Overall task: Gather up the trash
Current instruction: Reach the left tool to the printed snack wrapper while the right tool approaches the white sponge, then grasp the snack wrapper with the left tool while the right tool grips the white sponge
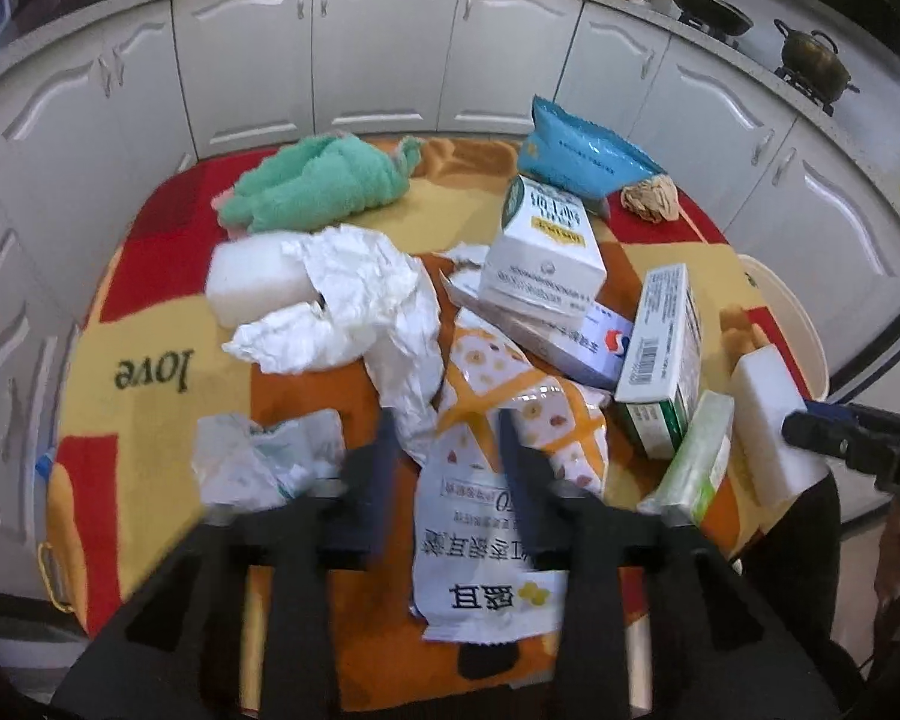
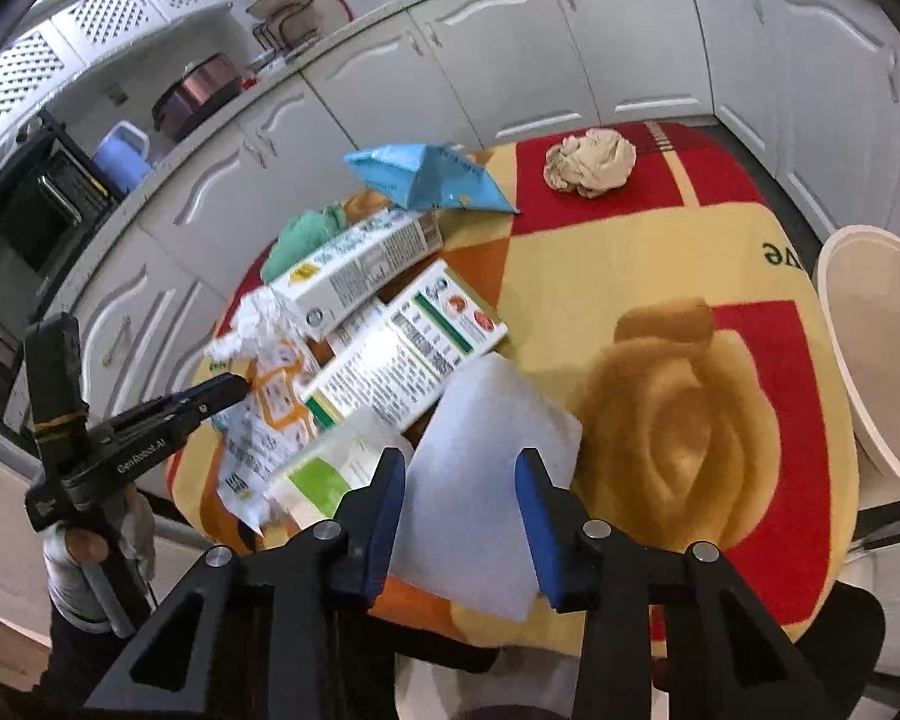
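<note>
Trash lies on a round table with a red, yellow and orange cloth (image 1: 150, 324). My left gripper (image 1: 447, 426) is open, its fingers on either side of an orange-and-white snack wrapper (image 1: 498, 420). Crumpled white paper (image 1: 354, 300) lies just beyond it, a crumpled plastic bag (image 1: 258, 456) to its left. My right gripper (image 2: 459, 468) is open around a white sponge block (image 2: 480, 480) at the table's near edge; that block also shows in the left wrist view (image 1: 768, 420). Several cartons (image 1: 546, 252) (image 2: 402, 348) are piled mid-table.
A cream bin (image 2: 870, 360) stands at the table's right edge. A blue pouch (image 2: 432, 177), a brown paper ball (image 2: 591, 162), a green towel (image 1: 318, 180) and another white sponge (image 1: 252, 282) lie further back. White kitchen cabinets (image 1: 384, 48) surround the table.
</note>
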The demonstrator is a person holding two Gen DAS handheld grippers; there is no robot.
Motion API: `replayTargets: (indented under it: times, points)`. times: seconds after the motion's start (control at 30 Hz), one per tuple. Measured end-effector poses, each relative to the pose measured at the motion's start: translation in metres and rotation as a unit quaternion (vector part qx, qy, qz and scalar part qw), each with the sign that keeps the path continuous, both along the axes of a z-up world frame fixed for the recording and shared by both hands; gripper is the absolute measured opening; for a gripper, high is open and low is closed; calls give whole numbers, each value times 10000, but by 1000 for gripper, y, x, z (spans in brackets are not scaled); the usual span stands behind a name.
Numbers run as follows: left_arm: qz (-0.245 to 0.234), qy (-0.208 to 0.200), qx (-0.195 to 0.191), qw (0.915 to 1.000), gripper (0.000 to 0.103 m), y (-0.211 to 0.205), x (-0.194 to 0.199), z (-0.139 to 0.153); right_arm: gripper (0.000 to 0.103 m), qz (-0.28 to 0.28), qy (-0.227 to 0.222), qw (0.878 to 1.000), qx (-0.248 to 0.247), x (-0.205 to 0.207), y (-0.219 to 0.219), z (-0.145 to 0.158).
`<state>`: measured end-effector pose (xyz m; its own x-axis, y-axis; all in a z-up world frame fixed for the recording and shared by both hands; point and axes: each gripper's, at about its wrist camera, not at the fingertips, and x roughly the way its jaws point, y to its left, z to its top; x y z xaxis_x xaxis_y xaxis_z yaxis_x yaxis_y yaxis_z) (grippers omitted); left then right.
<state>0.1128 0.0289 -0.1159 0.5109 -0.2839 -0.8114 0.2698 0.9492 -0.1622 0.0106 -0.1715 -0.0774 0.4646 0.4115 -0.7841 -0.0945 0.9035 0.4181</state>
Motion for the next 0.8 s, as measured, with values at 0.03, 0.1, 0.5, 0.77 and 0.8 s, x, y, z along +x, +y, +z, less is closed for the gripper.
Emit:
replayTargets:
  times: [0.03, 0.1, 0.5, 0.77, 0.8]
  points:
    - [31, -8, -32, 10000, 54, 0, 0, -1, 56, -18, 64, 10000, 5, -1, 0, -2]
    - [92, -34, 23, 9999, 55, -1, 2, -3, 63, -56, 103, 9999, -5, -3, -2, -4]
    - [-264, 272, 81, 9992, 26, -19, 6, -22, 61, -61, 353, 9991, 246, 8, 13, -32]
    - [-82, -149, -189, 9997, 8, 2, -8, 23, 61, -20, -507, 9984, 230, -4, 2, 12]
    - [-97, -203, -228, 9995, 8, 1, -10, 29, 61, -44, -552, 9982, 234, -5, -1, 15]
